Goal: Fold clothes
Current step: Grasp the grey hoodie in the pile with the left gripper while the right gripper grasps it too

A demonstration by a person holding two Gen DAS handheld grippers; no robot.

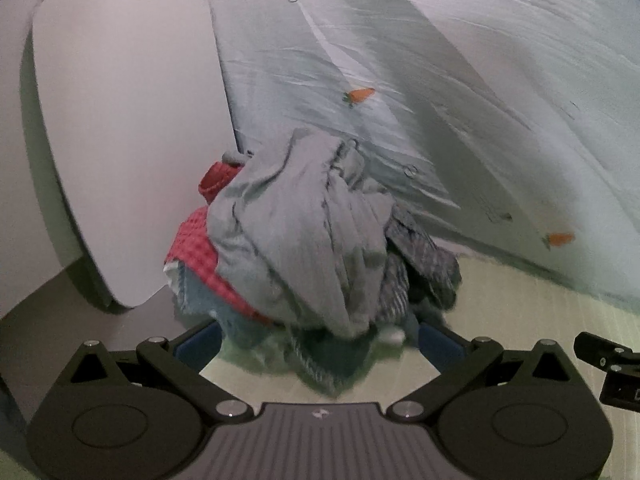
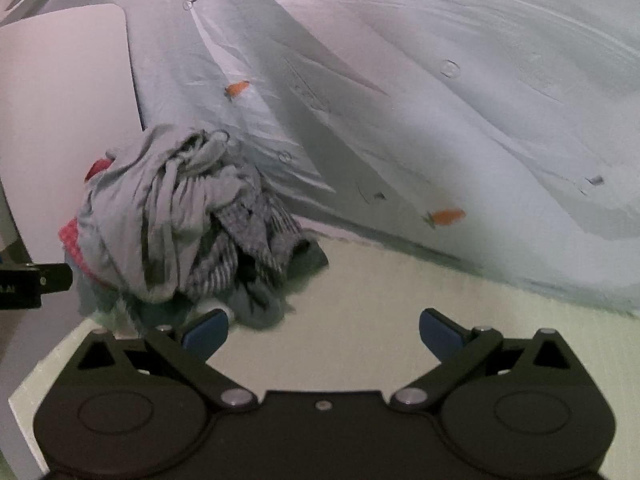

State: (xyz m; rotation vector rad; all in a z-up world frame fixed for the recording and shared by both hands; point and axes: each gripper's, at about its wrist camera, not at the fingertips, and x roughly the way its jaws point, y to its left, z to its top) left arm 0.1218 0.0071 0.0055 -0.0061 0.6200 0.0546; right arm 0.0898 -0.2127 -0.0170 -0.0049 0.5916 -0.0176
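Note:
A pile of crumpled clothes [image 1: 308,236] sits on a pale mat: a grey garment on top, a red checked one at the left, a dark striped one at the right. My left gripper [image 1: 318,344] is open, its blue pads [image 1: 200,346] either side of the pile's near edge. In the right wrist view the pile [image 2: 176,220] lies at the left. My right gripper [image 2: 324,330] is open and empty over bare mat, its left pad [image 2: 206,330] close to the pile's edge. The left gripper shows at that view's left edge [image 2: 36,280].
A pale blue bedsheet [image 2: 400,100] with carrot prints hangs down behind the pile and the mat [image 2: 380,292]. A white rounded panel [image 1: 120,120] stands to the left of the pile. The right gripper's edge shows at the far right of the left wrist view [image 1: 616,364].

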